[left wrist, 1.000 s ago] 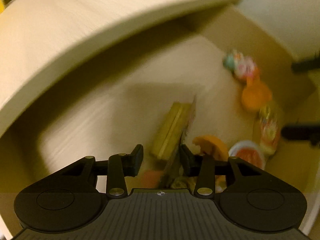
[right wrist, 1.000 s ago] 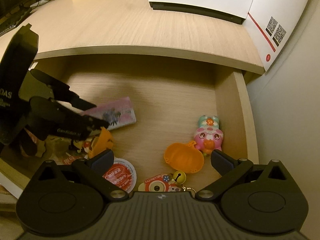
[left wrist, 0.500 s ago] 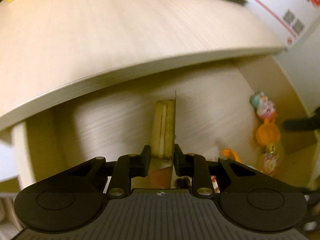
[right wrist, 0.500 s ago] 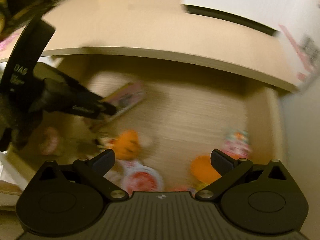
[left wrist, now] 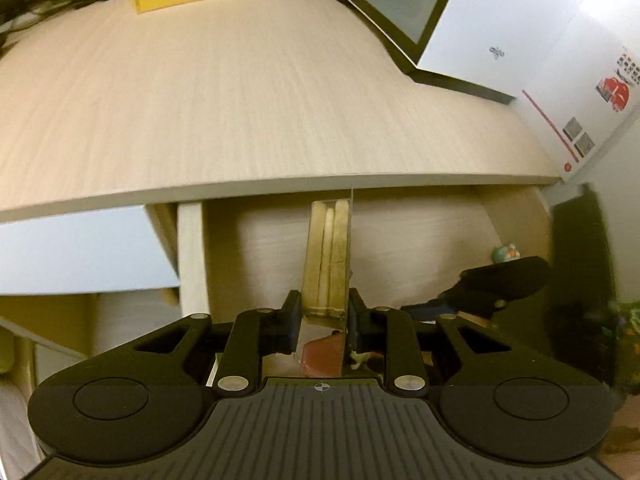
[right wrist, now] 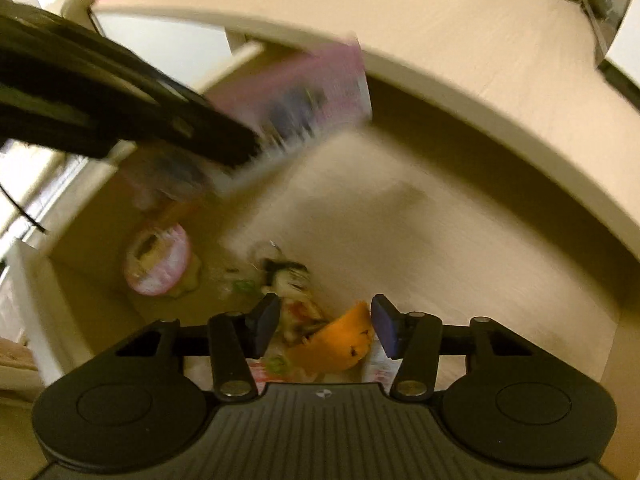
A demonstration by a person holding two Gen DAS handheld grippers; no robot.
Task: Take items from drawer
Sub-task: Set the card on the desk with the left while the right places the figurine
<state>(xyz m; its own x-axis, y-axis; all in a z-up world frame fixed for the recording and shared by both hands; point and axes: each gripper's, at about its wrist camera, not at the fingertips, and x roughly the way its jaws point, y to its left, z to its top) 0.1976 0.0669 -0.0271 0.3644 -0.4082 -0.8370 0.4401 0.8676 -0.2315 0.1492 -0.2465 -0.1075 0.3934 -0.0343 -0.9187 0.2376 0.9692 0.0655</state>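
So the left gripper [left wrist: 323, 316] has its fingers clamped on the short end of a flat pink snack packet [left wrist: 329, 256], held edge-on and lifted above the open drawer [right wrist: 440, 248], right up against the front edge of the table [left wrist: 240, 100]. From the right wrist view the packet's pink printed face is blurry but clearly off the drawer floor. The right gripper [right wrist: 325, 326] has its fingers apart, straddling an orange toy [right wrist: 340, 346] near the drawer's front wall, not closed on it yet. A pink round tub [right wrist: 158, 258] sits toward the drawer's left front corner.

If it were me: lift the packet straight up past the table lip before going forward, since the far end could catch. Keep the squeeze firm, it's a thin grip.
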